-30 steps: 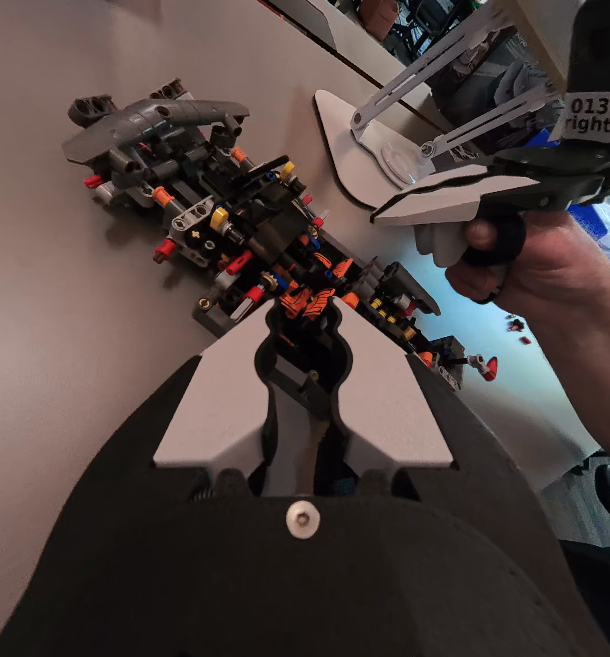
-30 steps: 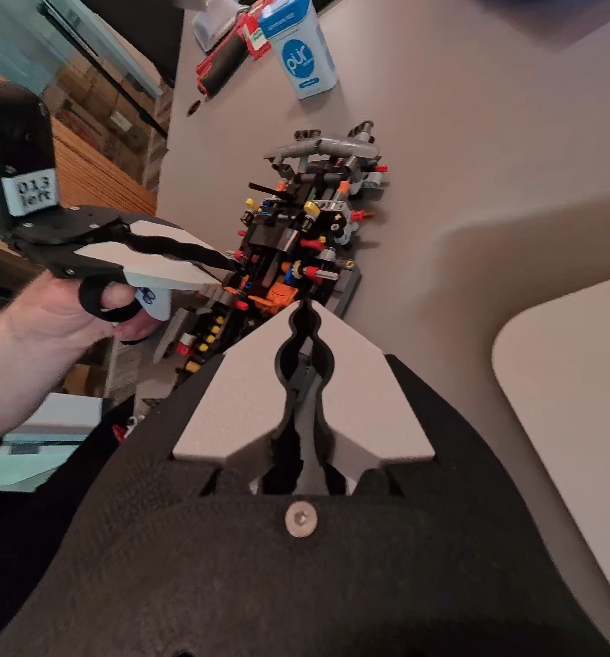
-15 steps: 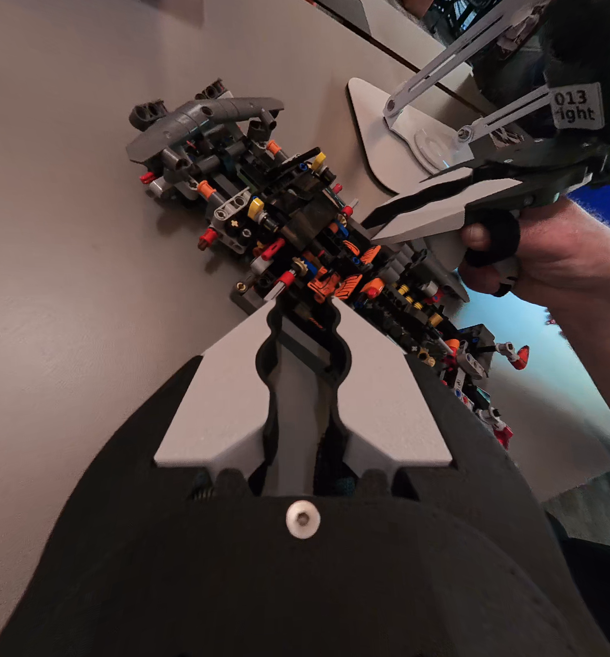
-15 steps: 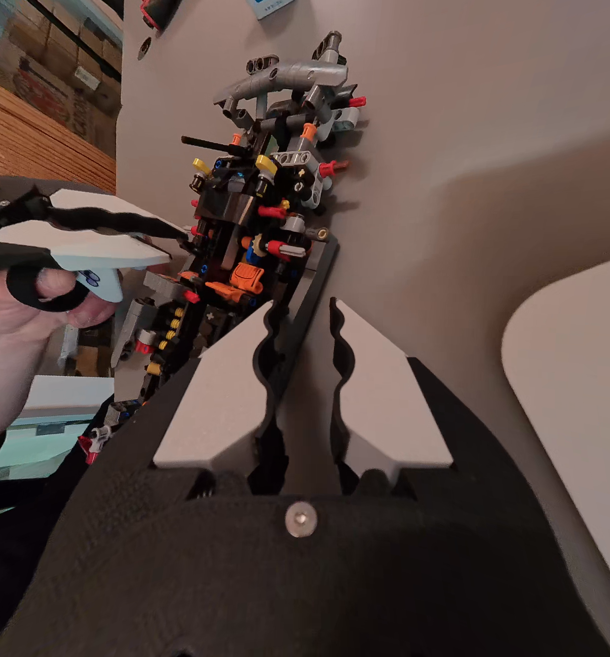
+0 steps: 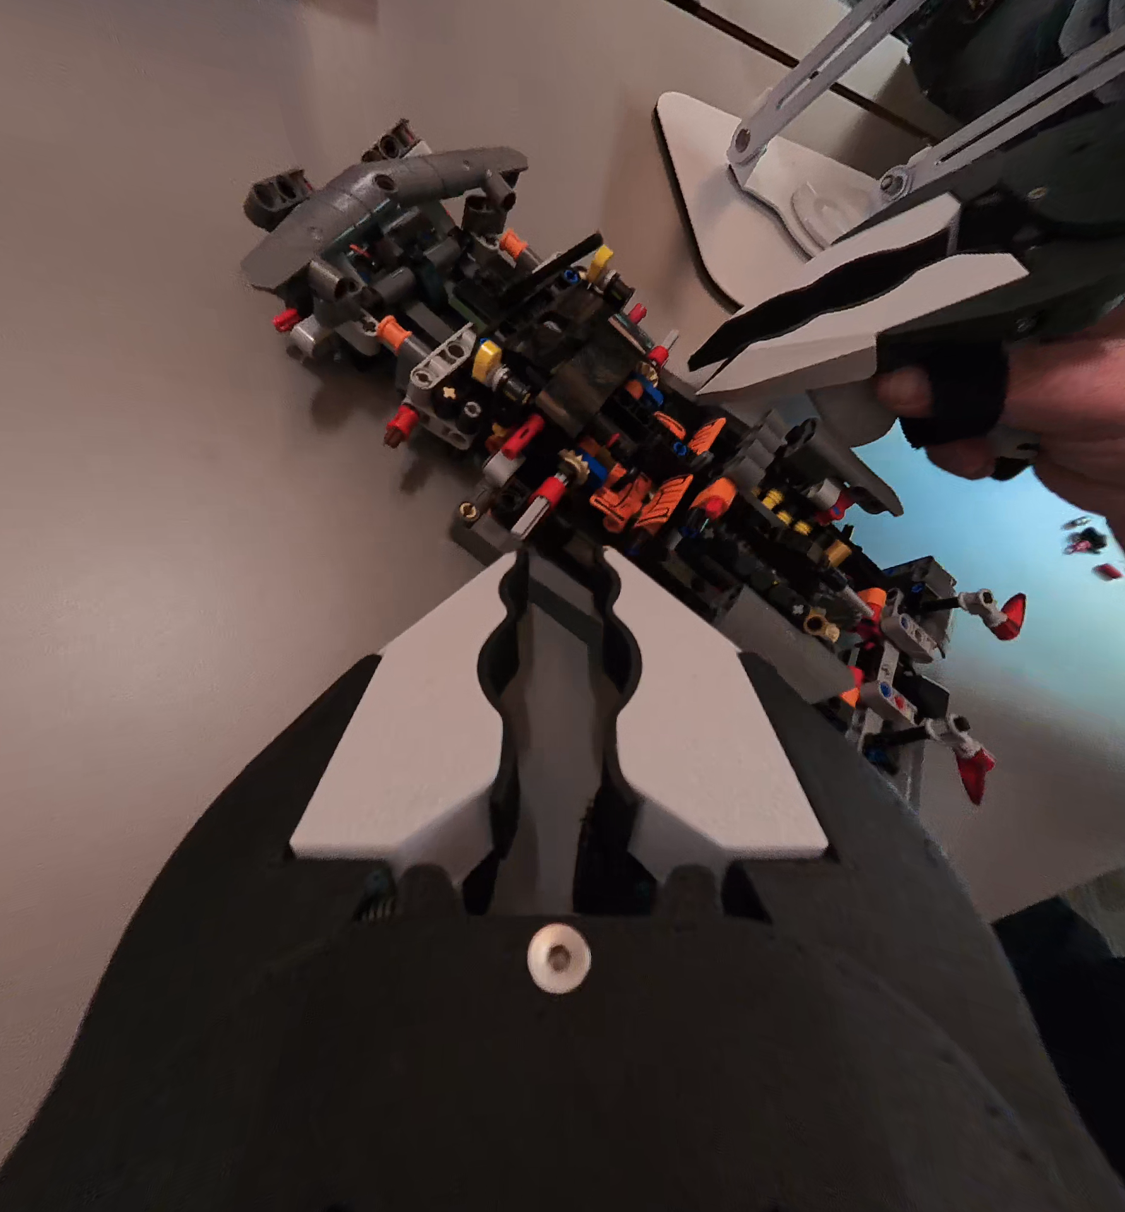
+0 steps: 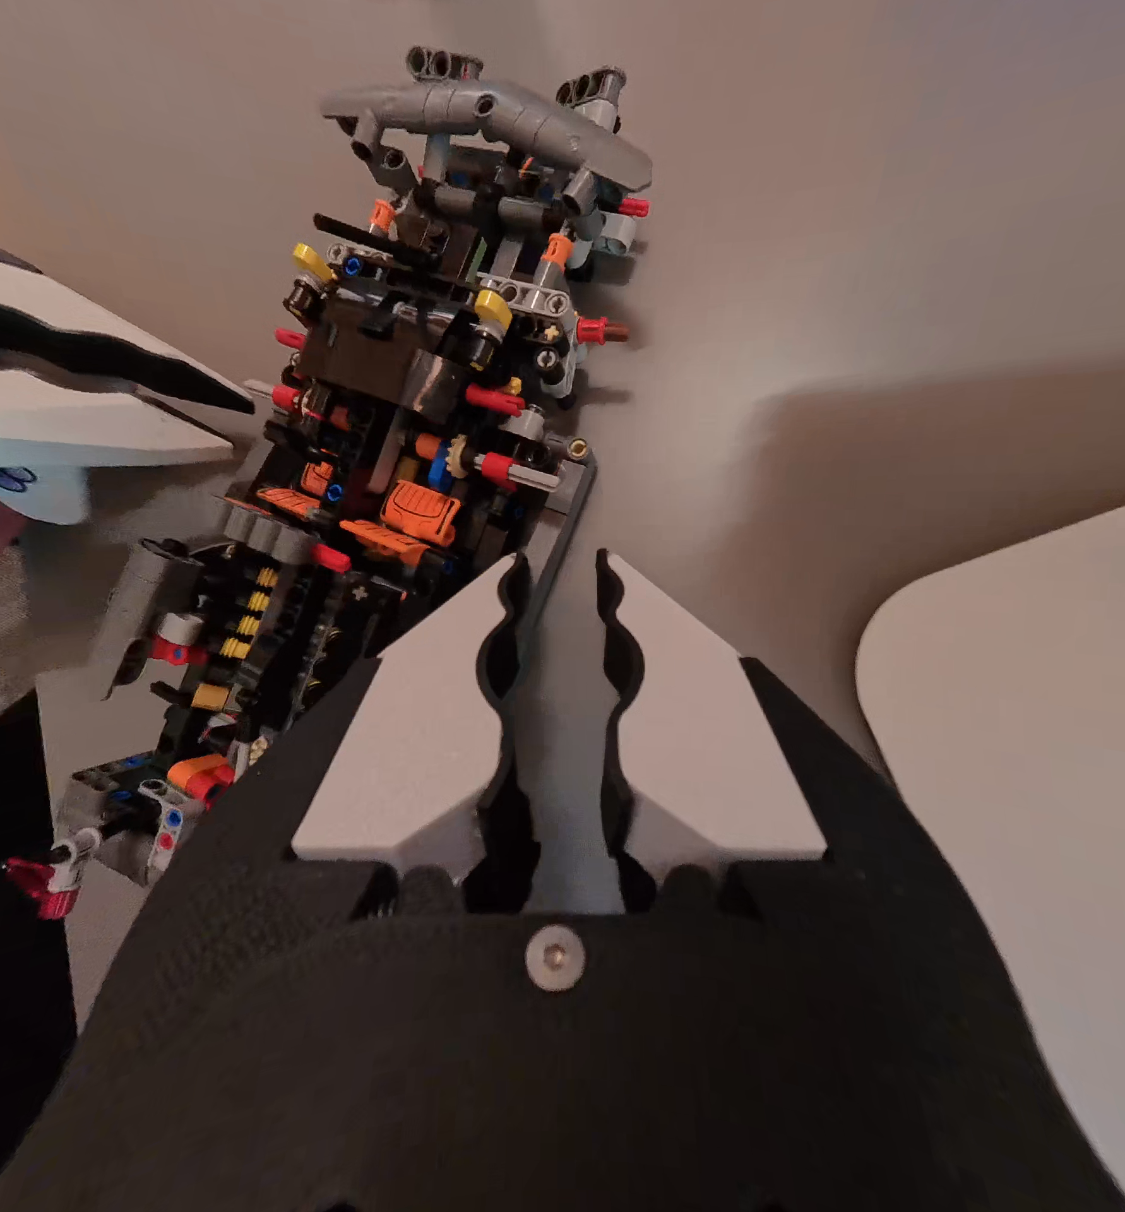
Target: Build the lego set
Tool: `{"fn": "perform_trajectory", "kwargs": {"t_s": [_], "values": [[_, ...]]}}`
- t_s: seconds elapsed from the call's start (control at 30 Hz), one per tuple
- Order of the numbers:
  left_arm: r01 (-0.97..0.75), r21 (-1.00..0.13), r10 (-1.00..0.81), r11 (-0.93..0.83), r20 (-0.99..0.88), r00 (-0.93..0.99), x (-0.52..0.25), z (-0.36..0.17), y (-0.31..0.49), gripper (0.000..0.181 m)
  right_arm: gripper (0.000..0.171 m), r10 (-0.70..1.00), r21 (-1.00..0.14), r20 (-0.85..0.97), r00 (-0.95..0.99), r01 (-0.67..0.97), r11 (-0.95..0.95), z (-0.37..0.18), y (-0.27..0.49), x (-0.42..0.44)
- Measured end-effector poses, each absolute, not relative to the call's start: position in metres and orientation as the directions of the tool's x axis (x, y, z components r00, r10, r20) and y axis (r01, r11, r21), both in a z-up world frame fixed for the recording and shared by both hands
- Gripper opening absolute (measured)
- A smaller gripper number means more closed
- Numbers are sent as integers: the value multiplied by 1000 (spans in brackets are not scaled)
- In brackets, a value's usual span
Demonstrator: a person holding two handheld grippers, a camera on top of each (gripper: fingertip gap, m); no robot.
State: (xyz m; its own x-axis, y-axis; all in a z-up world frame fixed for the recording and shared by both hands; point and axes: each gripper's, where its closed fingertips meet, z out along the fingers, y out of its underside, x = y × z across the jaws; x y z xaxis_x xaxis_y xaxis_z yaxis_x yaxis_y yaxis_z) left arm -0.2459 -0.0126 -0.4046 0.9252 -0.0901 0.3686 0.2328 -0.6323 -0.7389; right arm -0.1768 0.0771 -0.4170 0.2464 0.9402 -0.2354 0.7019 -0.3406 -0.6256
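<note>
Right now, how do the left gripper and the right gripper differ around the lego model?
The left gripper frames the dark grey edge of the lego model; the right gripper frames mostly bare table. The left gripper faces one long side, the right gripper the opposite side. Both are open.

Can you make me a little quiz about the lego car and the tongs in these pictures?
1. True or false: the right tongs are squeezed shut.
2. What colour is the big curved piece at the far end of the lego model? A) grey B) pink C) green
3. Fill in: the ribbed, seat-shaped pieces in the middle of the model are ____.

Key
1. False: there is a gap between the tips, and the table shows through it.
2. A
3. orange
</note>
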Motion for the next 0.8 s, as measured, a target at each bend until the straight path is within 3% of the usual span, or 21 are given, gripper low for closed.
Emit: {"fn": "perform_trajectory", "kwargs": {"t_s": [0.03, 0.27, 0.5, 0.67, 0.8], "values": [[228, -734, -97, -640, 371, 923, -246, -405, -15, 16, 16, 942, -620, -235, 241, 709, -336, -417, 75, -178], [183, -733, -140, -656, 357, 924, -234, -407, -15, 16, 26, 933, -560, -239, 269, 747, -359, -424, 74, -178], [185, -736, -169, -651, 379, 910, -219, -407, -13, 7, 10, 956, -538, -165, 244, 790, -295, -422, 70, -175], [208, -738, -191, -642, 416, 889, -215, -403, -14, 13, 8, 910, -575, -323, 261, 710, -408, -420, 67, -178], [235, -776, -198, -586, 418, 887, -234, -389, -17, 16, 8, 908, -602, -340, 246, 685, -411, -419, 63, -176]]}}
